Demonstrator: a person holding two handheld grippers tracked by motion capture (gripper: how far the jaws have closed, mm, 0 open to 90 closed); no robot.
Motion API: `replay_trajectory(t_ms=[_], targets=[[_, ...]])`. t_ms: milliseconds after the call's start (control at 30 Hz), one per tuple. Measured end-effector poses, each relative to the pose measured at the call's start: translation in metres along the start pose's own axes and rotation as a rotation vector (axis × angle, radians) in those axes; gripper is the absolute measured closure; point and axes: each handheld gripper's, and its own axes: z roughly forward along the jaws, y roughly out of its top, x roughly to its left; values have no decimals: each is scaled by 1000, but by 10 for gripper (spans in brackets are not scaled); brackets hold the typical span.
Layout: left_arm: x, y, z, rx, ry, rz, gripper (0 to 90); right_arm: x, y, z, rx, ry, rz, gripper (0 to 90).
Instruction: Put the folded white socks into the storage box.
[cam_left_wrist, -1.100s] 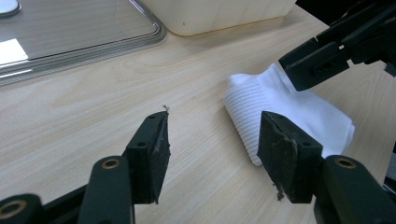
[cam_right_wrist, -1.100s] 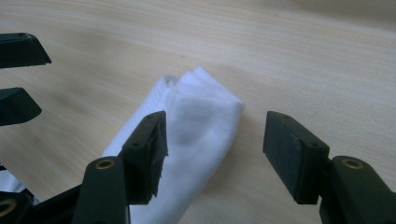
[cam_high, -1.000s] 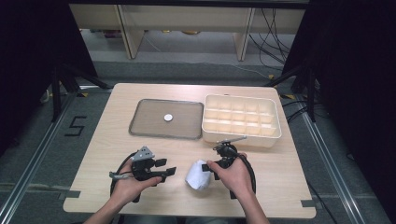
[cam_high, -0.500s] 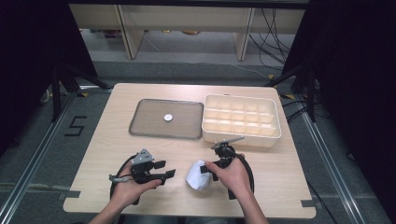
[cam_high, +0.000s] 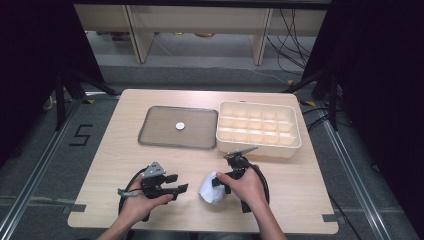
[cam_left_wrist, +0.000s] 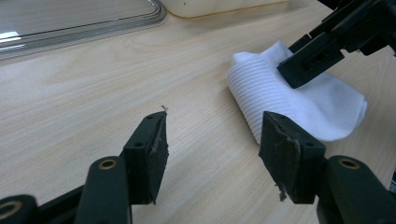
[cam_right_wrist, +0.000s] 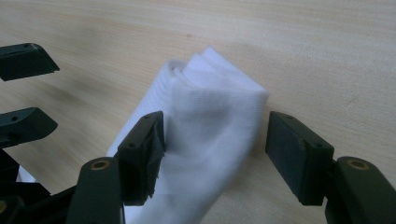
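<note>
High view: one person works at the counter (cam_high: 280, 200) with a left gripper (cam_high: 172, 184) and a right gripper (cam_high: 218, 183), both at the near edge.
Landmark: the white cloth (cam_high: 210, 189), a folded and partly bunched piece lying flat on the counter, on the person's side of the compartment box (cam_high: 259, 127) and the tray (cam_high: 177, 127).
Left gripper state: jaws spread wide and empty, resting low just beside the cloth and pointing toward it; the left gripper view puts the cloth (cam_left_wrist: 299, 100) just past the jaw seen at right there, not between the two.
Right gripper state: jaws apart and straddling the cloth (cam_right_wrist: 205, 135); in the right gripper view one jaw touches the fabric while the other stands clear of the fold. No grip made yet, as judged.
Step in hand: judged to be closing on the cloth to lift or fold it.
Risk one: the jaws may pinch only the top layer, so the fold would open on lifting.
Risk two: with contact on one side only, closing could push the cloth sideways along the counter.
Risk three: the two grippers sit near each other at the cloth and could collide.
Count: cloths one; trays one; small white disc (cam_high: 180, 126) on the tray one; compartment boxes one; grippers two.
</note>
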Motion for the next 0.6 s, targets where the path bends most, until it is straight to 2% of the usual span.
replay_trajectory(t_ms=[67,100,133,167,200,233,333,367,400,467,500,567,600], targets=[[0,0,0,-1,0,0,412,0,0,3,-4,-9,9,371],[0,0,0,-2,9,-4,412,-4,1,5,-13,26,-43,369],[0,-1,1,-1,4,-7,412,-3,1,5,-11,26,-36,366],[0,-1,1,-3,14,-5,411,-1,1,4,19,16,5,361],[0,-1,1,0,4,-3,412,1,1,5,15,8,28,353],[1,-1,2,4,-2,-3,411,3,2,5,46,22,55,351],[0,-2,2,4,1,-4,412,1,2,8,56,35,51,347],[0,-2,2,4,2,-5,412,1,2,9,58,36,64,346],[0,-2,2,4,2,-5,411,-3,2,12,28,32,11,346],[0,-2,2,3,3,-6,411,-4,4,13,43,49,11,351],[0,-2,2,3,3,-6,411,-5,4,13,43,51,-6,352],[1,-2,2,4,2,-7,411,-3,5,13,59,54,19,360],[1,-2,2,6,1,-6,411,0,5,13,64,46,46,371]])
